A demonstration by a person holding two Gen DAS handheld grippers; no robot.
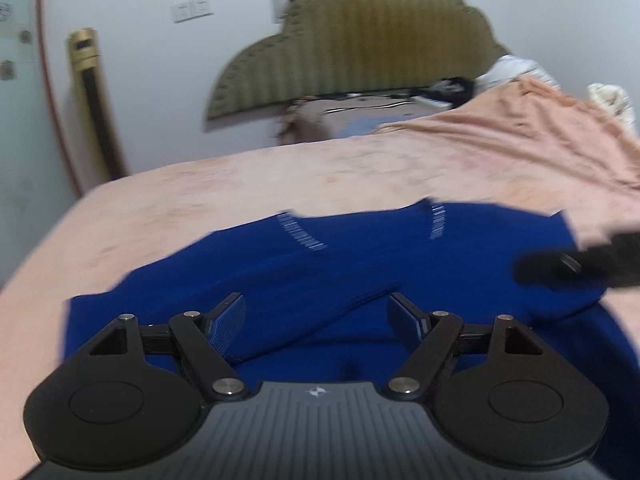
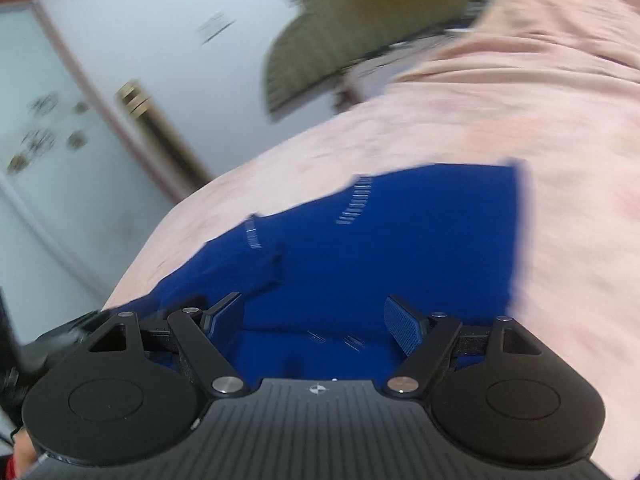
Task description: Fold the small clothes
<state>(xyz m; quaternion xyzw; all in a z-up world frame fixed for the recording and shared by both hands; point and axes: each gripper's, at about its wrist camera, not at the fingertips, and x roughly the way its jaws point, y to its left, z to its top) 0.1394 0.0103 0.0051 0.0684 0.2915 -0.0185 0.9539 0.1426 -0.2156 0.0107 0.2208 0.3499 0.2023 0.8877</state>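
A dark blue garment (image 1: 360, 264) with short white dashed stripes lies partly folded on the pink bedspread (image 1: 240, 184). My left gripper (image 1: 316, 320) is open just above its near edge, with nothing between the pads. My right gripper (image 2: 316, 320) is also open over the same garment (image 2: 400, 240), holding nothing. The right gripper's black finger shows at the right edge of the left wrist view (image 1: 576, 264), resting over the garment's right side. Both views are motion-blurred.
An olive padded headboard (image 1: 360, 48) stands at the far end of the bed. An orange cloth (image 1: 520, 132) lies rumpled at the back right. A gold and black stand (image 1: 92, 92) leans by the white wall on the left.
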